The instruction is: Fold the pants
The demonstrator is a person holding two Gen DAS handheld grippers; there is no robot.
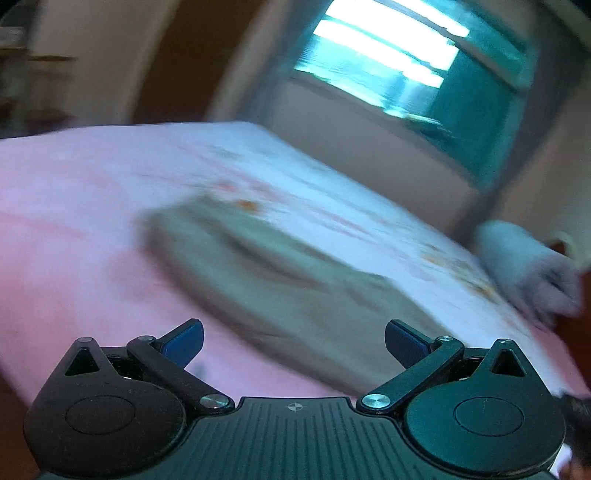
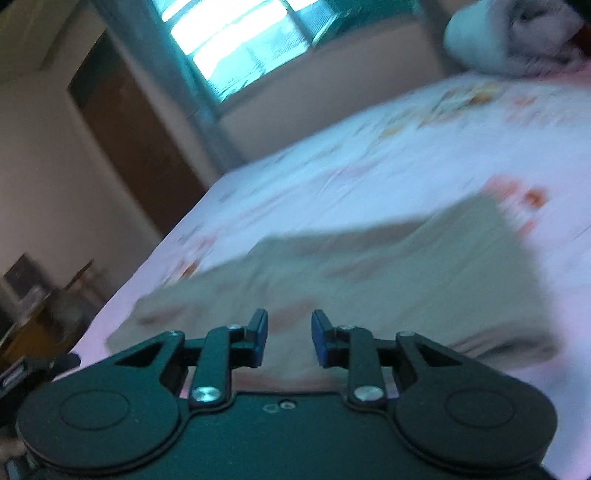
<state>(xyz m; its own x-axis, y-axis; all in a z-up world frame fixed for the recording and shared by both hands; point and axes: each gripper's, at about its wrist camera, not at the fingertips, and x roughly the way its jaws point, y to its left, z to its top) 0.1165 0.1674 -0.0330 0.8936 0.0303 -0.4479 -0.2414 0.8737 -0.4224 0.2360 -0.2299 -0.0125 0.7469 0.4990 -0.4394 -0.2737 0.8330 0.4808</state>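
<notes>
Left gripper [image 1: 293, 341]: fingers spread wide apart, nothing between them. Right gripper [image 2: 289, 338]: fingers parted by a narrower gap, also empty; cloth shows beyond the gap, but the pads are not pressing on it.

The pants [image 2: 351, 284], a pale beige garment, lie on the bed [image 2: 332, 173] just ahead of both grippers, gathered into a compact, roughly rectangular stack with layered edges showing at the near right corner. Judged from this, the fold looks largely done (both views are blurred, so the neatness of the edges cannot be confirmed). A rolled pale blanket [image 2: 509, 33] sits at the far end of the bed, well apart from the pants. A window [image 1: 384, 59] and a brown door [image 2: 136, 136] stand behind.

Risks noted:
- A low pass with parted fingers could snag the top layer and drag the stack open.
- Gripping only one layer would peel the fold apart.
- The soft bedding offers little resistance, so pressure may shift the whole bundle.
</notes>
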